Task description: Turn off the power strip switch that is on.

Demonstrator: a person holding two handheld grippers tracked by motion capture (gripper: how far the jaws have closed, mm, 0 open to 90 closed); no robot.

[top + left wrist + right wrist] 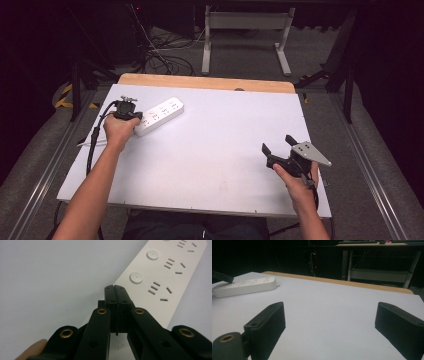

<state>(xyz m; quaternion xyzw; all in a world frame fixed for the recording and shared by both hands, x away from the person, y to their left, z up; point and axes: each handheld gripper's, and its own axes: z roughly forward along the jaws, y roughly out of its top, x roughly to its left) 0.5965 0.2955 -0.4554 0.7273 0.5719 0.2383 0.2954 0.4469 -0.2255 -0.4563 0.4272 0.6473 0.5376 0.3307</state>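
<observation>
Resting over the near end of the white power strip [160,277], the left gripper [115,289] has its jaws pressed together, nothing between them. Strip lies flat at the far left of the white table [220,135]. Right gripper [278,145], jaws spread, hovers near the table's right edge.
</observation>
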